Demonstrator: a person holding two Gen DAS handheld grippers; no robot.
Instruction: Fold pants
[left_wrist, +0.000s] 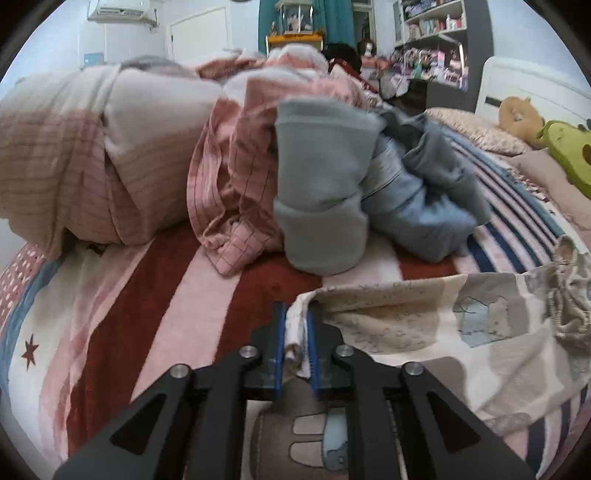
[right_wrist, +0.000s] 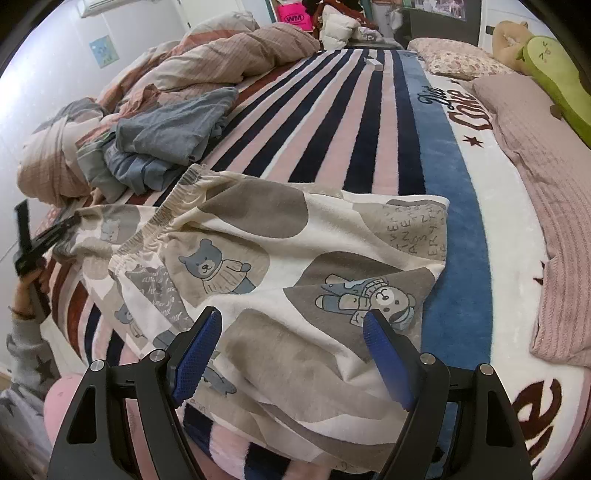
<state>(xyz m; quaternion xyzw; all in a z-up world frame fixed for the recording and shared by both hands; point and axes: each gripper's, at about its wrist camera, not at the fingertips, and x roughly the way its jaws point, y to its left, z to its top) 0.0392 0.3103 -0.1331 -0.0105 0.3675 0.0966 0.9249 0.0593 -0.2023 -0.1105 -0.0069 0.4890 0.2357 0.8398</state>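
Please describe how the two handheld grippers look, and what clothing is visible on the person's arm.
Both the left gripper and right gripper have matte black angular linkage arms with triangular cut-outs, silver round pivot bolts, and blue ridged finger pads. No cables show. The person's sleeve is grey with darker star shapes.

Pale walls, a white door, cluttered shelves behind the bed.

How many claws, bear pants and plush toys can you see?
Claws: 2, the left claw and the right claw
Pairs of bear pants: 1
Plush toys: 2, the green plush toy and the tan plush toy
Total: 5
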